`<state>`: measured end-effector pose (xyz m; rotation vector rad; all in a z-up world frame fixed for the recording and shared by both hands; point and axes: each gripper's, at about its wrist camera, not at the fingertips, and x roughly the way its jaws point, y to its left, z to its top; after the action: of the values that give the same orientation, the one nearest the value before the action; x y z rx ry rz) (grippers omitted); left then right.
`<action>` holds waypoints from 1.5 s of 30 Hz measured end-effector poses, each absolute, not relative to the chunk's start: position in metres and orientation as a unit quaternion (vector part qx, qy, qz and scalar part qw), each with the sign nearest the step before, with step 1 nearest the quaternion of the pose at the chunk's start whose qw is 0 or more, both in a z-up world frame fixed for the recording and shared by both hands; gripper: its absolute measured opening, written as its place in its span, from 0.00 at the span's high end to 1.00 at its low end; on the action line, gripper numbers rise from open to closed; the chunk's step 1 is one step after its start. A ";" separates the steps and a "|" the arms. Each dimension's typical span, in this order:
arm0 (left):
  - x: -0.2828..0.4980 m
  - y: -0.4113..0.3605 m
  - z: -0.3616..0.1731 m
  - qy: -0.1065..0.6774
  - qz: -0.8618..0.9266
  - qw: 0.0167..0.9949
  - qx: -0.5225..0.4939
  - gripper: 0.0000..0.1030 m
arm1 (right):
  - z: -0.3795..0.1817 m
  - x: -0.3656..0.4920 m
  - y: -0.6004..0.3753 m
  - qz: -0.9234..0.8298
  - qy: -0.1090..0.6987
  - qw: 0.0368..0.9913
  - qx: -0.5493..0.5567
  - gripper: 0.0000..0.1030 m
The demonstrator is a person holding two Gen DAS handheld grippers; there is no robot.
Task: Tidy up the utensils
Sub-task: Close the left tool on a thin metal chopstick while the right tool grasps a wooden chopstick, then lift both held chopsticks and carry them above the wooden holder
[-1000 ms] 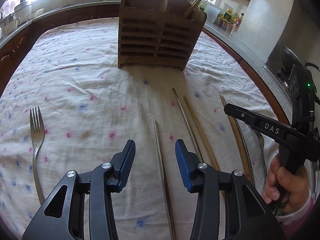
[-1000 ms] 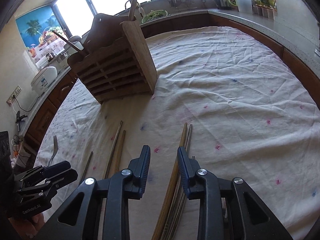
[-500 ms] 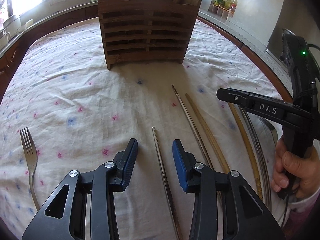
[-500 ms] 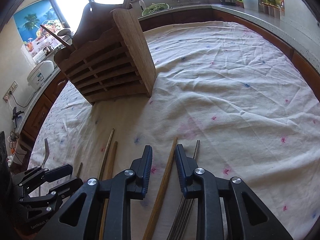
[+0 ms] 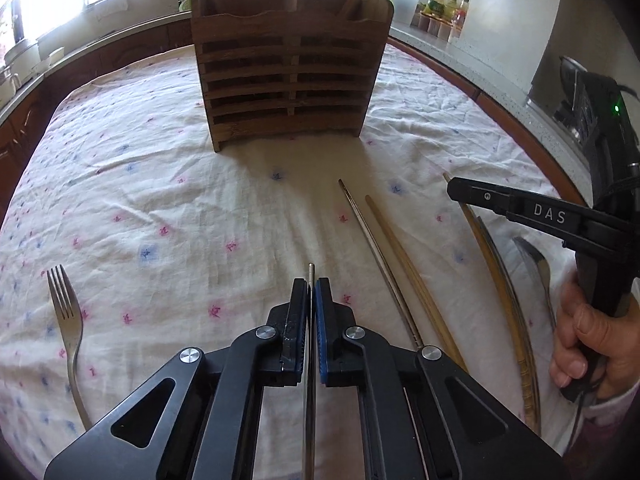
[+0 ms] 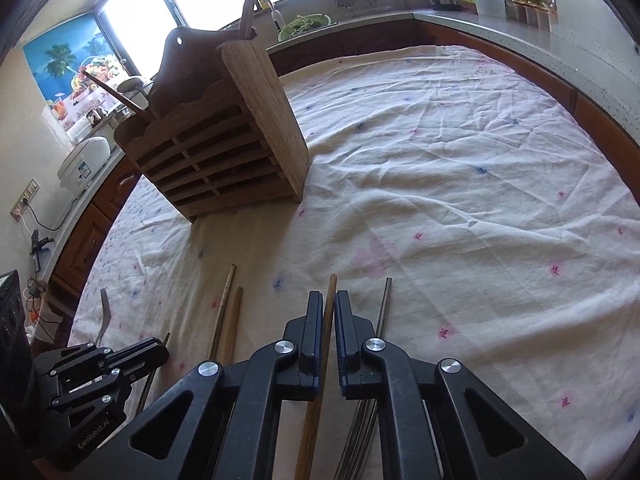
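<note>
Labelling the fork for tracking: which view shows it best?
Left wrist view: the fork lies whole on the cloth, tines and handle clear. The right wrist view shows only a thin sliver of it at the far left, behind the left gripper, tines unreadable.

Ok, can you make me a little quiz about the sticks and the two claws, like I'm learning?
1. True or false: the left claw is shut on a metal chopstick.
2. What does the right claw grip? A) the fork B) a wooden chopstick C) nothing
3. Fill in: the fork lies on the ____, away from both claws.

Key
1. True.
2. B, the wooden chopstick.
3. Tablecloth. The wooden holder stands further back, with one utensil already in it.
</note>
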<state>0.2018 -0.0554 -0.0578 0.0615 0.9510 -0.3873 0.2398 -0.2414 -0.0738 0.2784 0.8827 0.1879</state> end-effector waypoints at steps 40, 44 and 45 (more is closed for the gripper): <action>0.135 0.020 0.066 0.309 -0.209 0.924 -0.091 0.97 | 0.060 0.147 -0.247 0.129 0.254 0.948 0.146 0.95; 0.134 0.023 0.072 0.300 -0.207 0.926 -0.095 0.97 | 0.067 0.146 -0.249 0.128 0.246 0.950 0.145 0.95; 0.133 0.024 0.073 0.298 -0.206 0.927 -0.096 0.97 | 0.068 0.146 -0.249 0.128 0.244 0.950 0.144 0.95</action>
<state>0.1332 0.0240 0.0728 -0.1961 0.6112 -0.4218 0.1464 -0.2492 0.0681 0.2935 0.4960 0.2598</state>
